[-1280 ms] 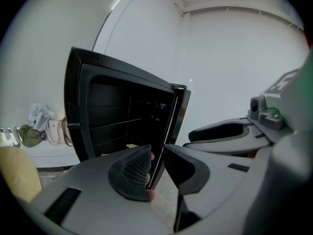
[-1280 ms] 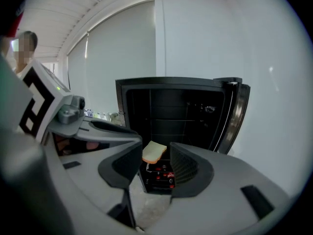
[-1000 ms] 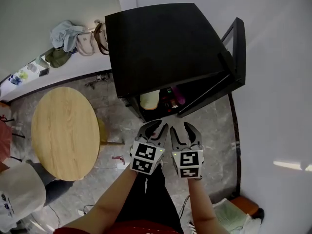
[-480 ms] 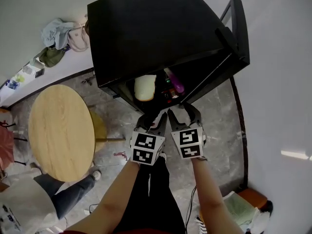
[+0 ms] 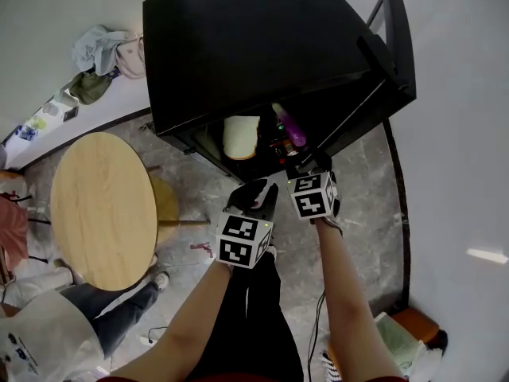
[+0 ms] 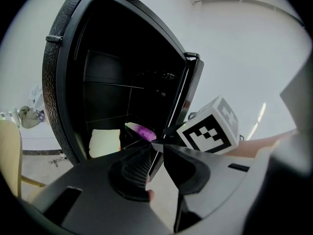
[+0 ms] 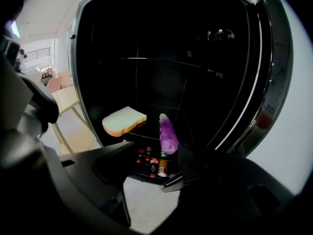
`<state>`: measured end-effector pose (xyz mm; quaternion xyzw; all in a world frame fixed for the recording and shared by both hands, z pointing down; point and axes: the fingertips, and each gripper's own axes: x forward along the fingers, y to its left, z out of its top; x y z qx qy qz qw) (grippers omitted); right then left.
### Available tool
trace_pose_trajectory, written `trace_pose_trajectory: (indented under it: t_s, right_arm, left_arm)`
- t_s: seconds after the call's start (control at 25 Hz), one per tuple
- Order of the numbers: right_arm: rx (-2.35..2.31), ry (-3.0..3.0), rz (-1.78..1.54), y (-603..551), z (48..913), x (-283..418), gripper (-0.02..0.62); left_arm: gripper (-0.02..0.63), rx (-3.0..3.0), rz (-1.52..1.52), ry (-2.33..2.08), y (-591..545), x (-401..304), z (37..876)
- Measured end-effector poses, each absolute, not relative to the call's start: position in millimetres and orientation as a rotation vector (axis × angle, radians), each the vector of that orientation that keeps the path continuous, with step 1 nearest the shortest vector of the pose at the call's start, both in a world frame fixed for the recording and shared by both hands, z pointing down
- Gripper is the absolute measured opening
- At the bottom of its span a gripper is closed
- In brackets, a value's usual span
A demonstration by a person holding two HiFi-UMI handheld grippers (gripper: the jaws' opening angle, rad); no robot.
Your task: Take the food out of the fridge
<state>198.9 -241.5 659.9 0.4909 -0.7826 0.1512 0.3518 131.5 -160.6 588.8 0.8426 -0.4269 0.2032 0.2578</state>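
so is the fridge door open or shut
Open: the fridge door stands swung out to the right, and the bread slice and purple vegetable show inside.

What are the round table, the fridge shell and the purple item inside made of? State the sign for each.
Round table: pale wood or wood veneer, matt; even tan top. Fridge shell: black, pebbled skin on its front edge, likely painted metal or plastic. Purple item: smooth, glossy, perhaps plastic or a real eggplant; can't tell.

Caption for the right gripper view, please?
Right tool, empty jaws just opening, faces bread slice and eggplant in fridge.
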Motion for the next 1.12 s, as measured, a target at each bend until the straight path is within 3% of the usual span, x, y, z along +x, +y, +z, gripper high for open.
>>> trace_pose_trajectory:
  t_s: [1.12]
  right_arm:
    - [1.174,-1.877,0.552,-305.3,725.2,208.1,0.256]
  left_arm:
    - [0.061,2.262,0.619,-1.155,-187.2,124.4,609.1]
